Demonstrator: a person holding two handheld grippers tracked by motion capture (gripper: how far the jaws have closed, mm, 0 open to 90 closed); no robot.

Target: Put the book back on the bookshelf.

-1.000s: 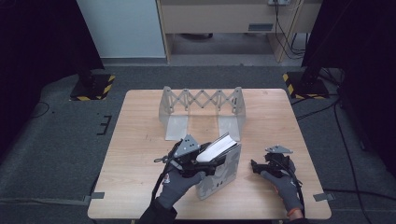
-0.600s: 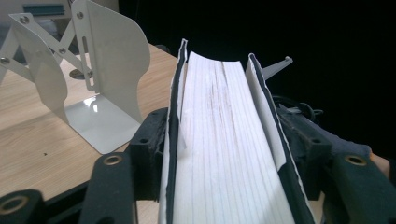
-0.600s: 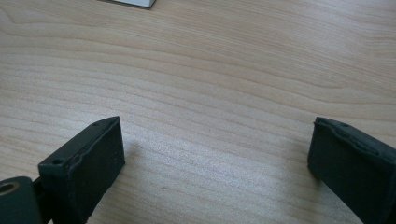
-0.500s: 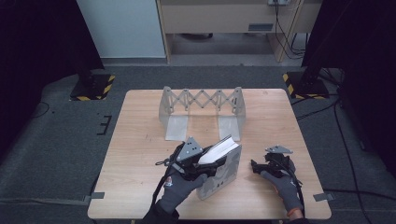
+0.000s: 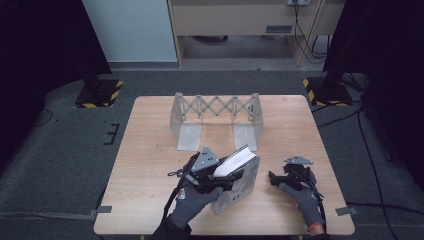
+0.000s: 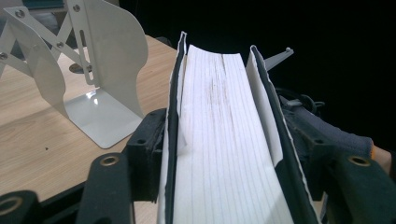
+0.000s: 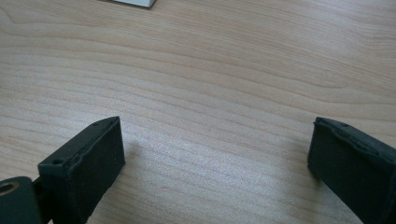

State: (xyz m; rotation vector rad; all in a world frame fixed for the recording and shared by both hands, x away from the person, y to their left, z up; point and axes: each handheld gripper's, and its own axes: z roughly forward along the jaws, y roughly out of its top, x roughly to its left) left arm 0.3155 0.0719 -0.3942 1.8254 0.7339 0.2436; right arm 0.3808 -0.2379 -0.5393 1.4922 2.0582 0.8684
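A thick book [image 5: 235, 162] with a dark cover and white page edges stands tilted on the table near its front edge. My left gripper [image 5: 227, 177] has the book between its jaws. In the left gripper view the book [image 6: 224, 140] runs up between the two pads [image 6: 149, 140], and both covers touch them. These jaws have just been opening a little, and the covers splay slightly. My right gripper [image 5: 274, 178] rests low on the table to the right of the book. Its jaws [image 7: 215, 154] are wide apart over bare wood with nothing between them.
A white metal expanding bookend rack [image 5: 215, 107] stands at the back middle of the wooden table [image 5: 150, 150]; its nearer end plate [image 6: 107, 70] rises just beyond the book. Dark floor with cables surrounds the table.
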